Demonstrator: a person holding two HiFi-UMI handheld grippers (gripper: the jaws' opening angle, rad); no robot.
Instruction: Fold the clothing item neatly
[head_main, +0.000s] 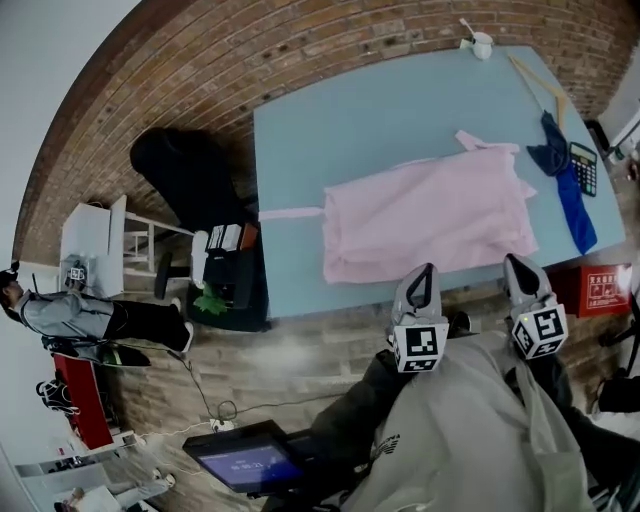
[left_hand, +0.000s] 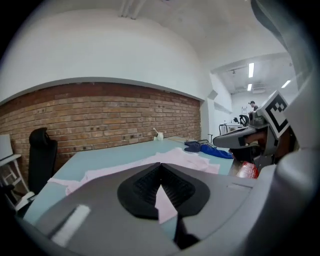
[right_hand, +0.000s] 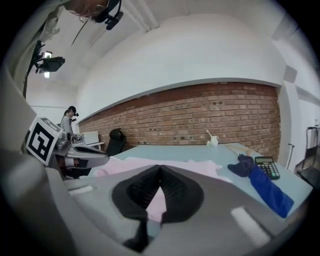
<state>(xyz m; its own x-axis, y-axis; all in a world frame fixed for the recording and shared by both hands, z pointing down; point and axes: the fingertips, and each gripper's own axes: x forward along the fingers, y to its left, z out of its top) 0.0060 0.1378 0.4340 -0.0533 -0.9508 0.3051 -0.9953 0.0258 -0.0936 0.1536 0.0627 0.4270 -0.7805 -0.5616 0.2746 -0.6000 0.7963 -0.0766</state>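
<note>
Both left tool (head_main: 427, 269) and right tool (head_main: 513, 261) shut, empty; pink garment (head_main: 430, 215) on blue table (head_main: 350, 130) by brick wall (left_hand: 125, 115)

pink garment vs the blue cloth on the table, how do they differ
The pale pink fabric garment covers far more of the light blue table than the blue cloth strip. The garment is spread broad and rumpled mid-table; the cloth lies long and narrow by the right edge. The garment is one colour; the cloth is darker at its far end. Both rest loose on the table.

A calculator (head_main: 584, 168) lies just beside a blue cloth (head_main: 575, 210) on the table (head_main: 350, 130), a white cup (head_main: 481, 45) well apart.
</note>
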